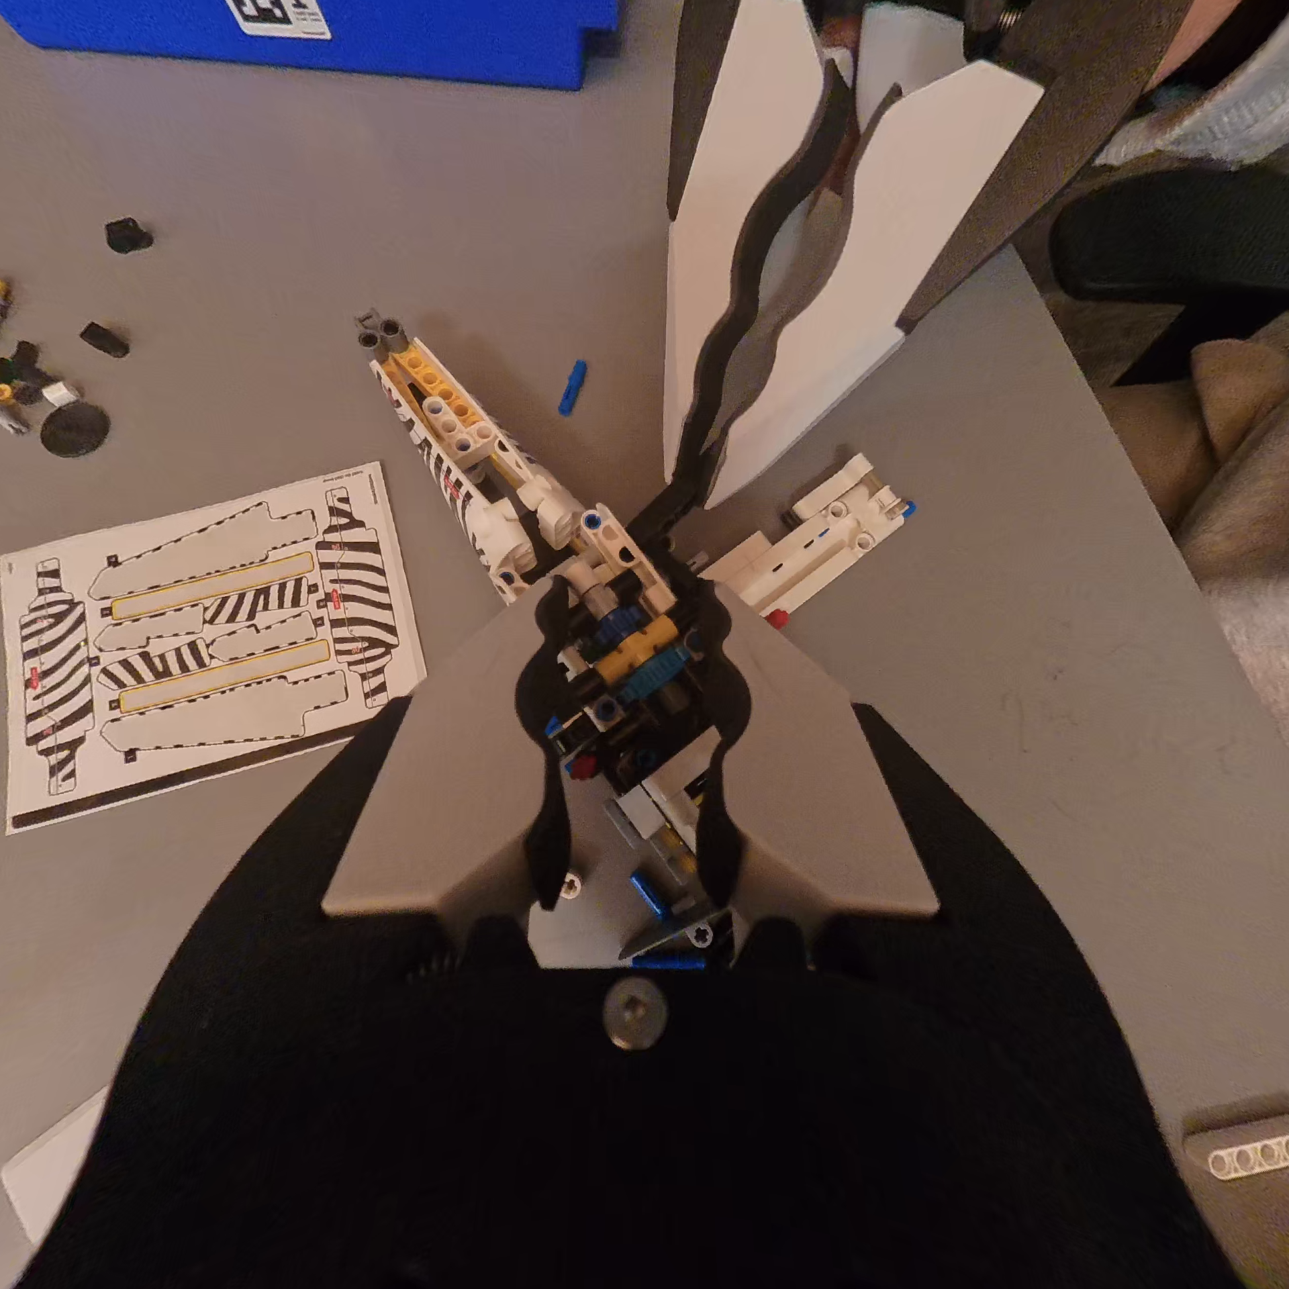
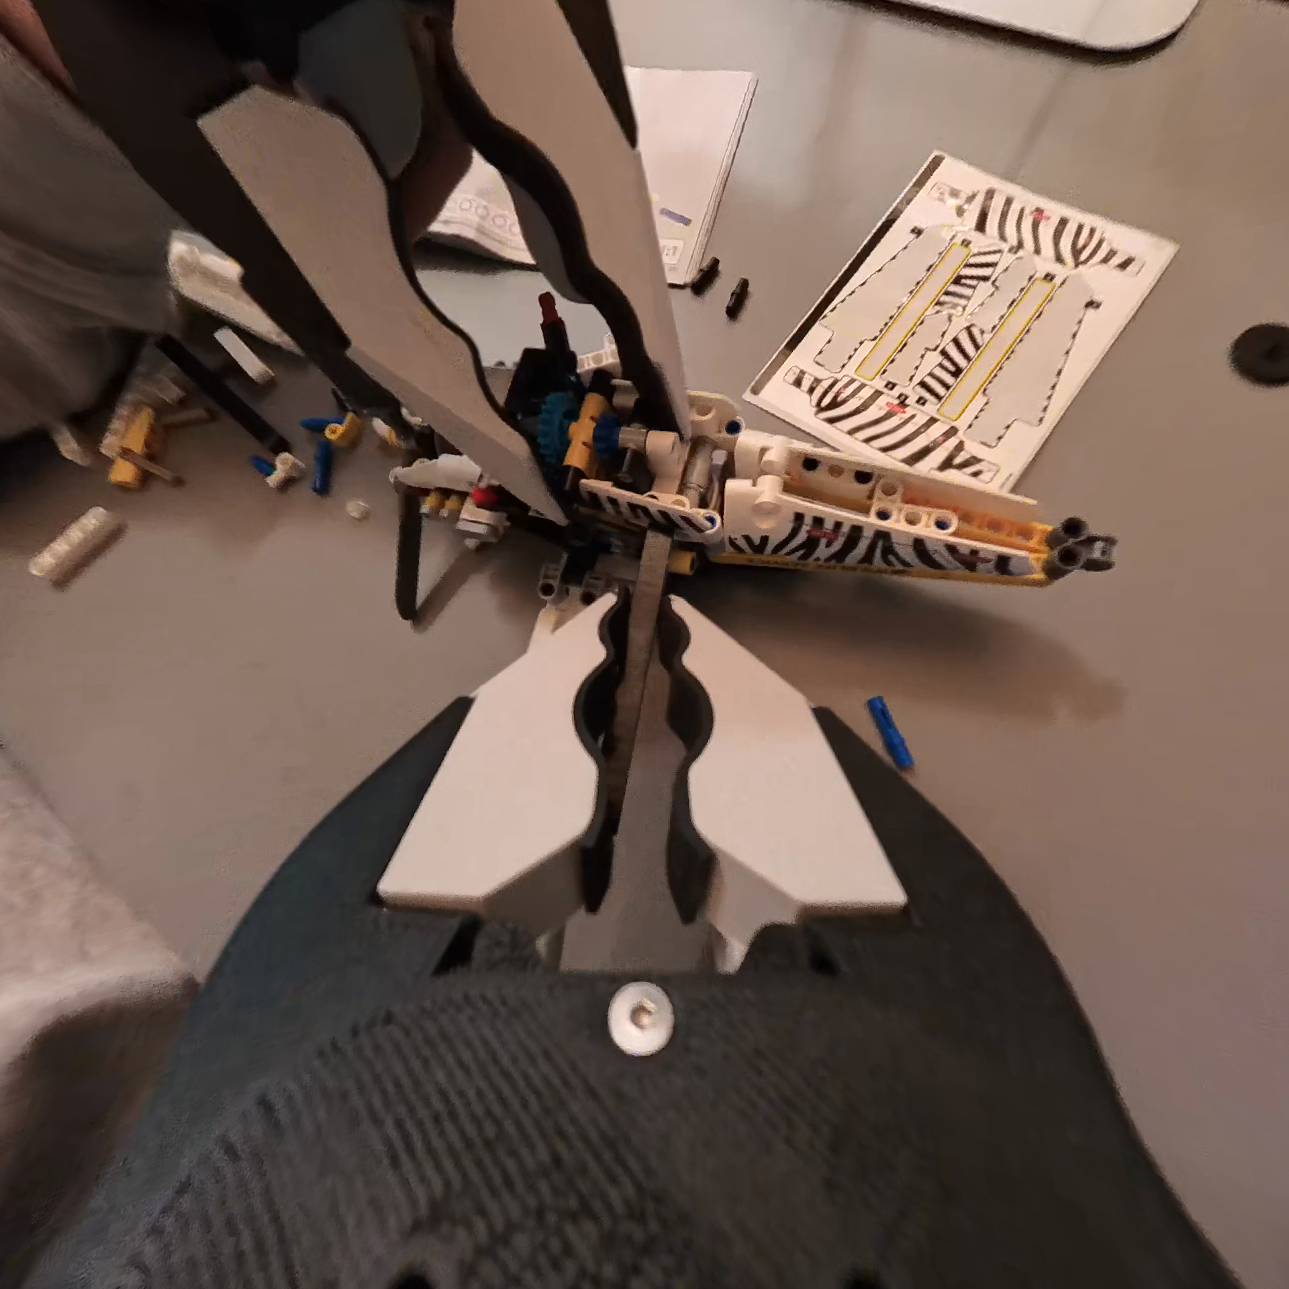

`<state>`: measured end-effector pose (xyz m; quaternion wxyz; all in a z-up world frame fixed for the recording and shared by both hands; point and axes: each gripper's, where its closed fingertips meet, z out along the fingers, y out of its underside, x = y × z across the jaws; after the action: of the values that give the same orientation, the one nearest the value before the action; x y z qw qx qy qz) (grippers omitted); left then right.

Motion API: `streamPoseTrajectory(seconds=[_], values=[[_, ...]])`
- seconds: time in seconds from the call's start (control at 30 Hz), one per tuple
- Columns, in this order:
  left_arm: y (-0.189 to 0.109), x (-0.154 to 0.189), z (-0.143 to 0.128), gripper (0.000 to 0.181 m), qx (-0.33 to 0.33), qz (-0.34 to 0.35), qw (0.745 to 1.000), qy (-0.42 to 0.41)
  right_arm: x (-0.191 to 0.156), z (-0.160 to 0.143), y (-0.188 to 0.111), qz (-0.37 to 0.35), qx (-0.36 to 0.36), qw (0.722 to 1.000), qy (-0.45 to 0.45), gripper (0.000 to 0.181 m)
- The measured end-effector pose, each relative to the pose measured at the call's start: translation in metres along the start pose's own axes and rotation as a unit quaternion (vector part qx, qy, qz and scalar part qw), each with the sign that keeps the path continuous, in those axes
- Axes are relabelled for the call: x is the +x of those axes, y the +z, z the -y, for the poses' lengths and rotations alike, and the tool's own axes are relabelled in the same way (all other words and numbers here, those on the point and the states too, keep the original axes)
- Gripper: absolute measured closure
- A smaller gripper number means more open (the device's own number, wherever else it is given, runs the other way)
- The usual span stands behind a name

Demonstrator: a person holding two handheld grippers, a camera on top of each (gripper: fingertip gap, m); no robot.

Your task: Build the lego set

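**Both grippers on the model's gear core; blade pointing into it**

Jaws of the left gripper (image 1: 628, 669) are pinched on the gear-filled middle of the half-built white, yellow and black lego model with zebra-stripe stickers (image 2: 697, 488), holding it over the grey table (image 1: 976, 628). Jaws of the right gripper (image 2: 638, 628) are pressed onto a thin, flat dark grey blade-like piece (image 2: 645, 593), gripped edge-on.

Key relation: the blade runs straight forward out of the right jaws, and its far end meets the model's underside just below the striped white beam (image 2: 649, 508). The model's long axis, its striped yellow-edged boom (image 2: 907, 537), lies crosswise to the blade, off to the right in the right wrist view. So the blade goes in roughly square to the boom. Whether it is already seated cannot be told.

The right gripper carries the part; the left is nearer the core and braces it. Likely step: pushing the blade in along its own length against the left grip.

Beyond the model in the right wrist view lies the stripe-printed sticker sheet (image 2: 976, 314); a loose blue pin (image 2: 889, 732) lies near the right gripper.
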<state>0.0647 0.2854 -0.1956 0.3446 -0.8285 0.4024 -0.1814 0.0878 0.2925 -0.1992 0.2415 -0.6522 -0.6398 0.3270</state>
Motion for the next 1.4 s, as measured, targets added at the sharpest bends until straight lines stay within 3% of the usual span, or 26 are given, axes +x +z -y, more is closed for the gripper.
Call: streamPoseTrajectory(seconds=[0.2,0.43,1.4], values=[[0.0001,0.0,-0.0001,0.144,0.003,0.0,1.0,0.01,-0.0002,-0.0003,0.0,0.033,0.017,0.999,0.004,0.175],[-0.0001,-0.0004,-0.0006,0.144,0.006,-0.003,1.0,0.01,-0.0011,0.0003,0.0006,0.071,0.028,0.994,0.078,0.175],[0.0005,-0.0003,-0.001,0.144,0.003,0.0,1.0,0.021,-0.0035,0.0012,0.0023,0.07,0.018,0.99,0.124,0.175]])
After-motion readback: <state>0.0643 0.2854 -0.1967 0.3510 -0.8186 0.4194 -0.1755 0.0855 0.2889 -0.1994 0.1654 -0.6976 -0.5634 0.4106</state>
